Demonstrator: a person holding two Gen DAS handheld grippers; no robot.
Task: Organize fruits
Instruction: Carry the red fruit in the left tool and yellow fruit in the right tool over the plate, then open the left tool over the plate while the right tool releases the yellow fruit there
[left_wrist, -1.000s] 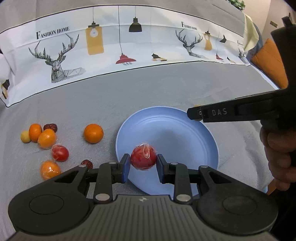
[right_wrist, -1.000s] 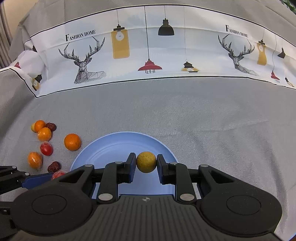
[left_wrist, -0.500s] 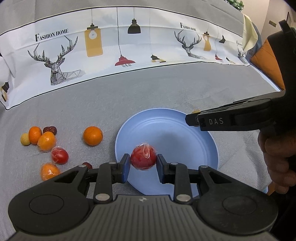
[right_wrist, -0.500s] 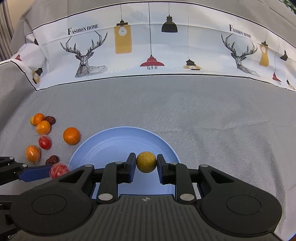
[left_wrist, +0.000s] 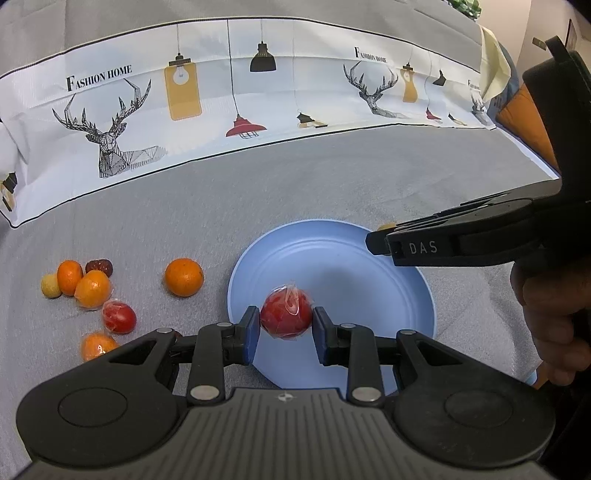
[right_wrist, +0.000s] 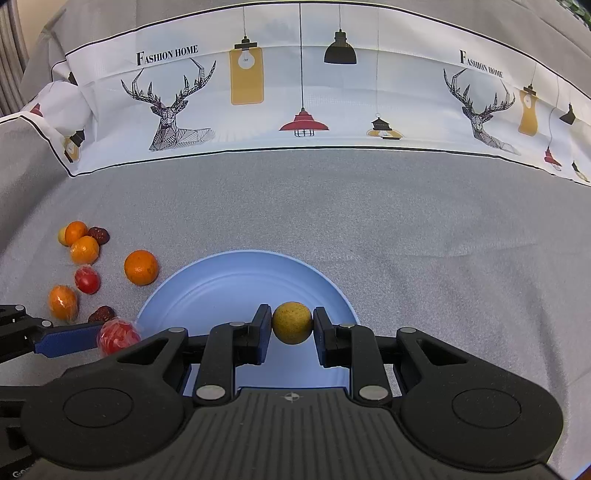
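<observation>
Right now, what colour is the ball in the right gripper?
The ball is yellowish-brown with speckles, clearest in the right wrist view.

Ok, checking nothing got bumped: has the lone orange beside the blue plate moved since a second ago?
No. The lone orange keeps the same gap left of the blue plate rim.

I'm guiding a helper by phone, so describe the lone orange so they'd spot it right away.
Find the blue plate on the grey cloth. Fruit lies scattered to its left. The orange lies nearest the plate, alone and apart from that cluster, bare, while some of the others are wrapped in plastic.
</observation>
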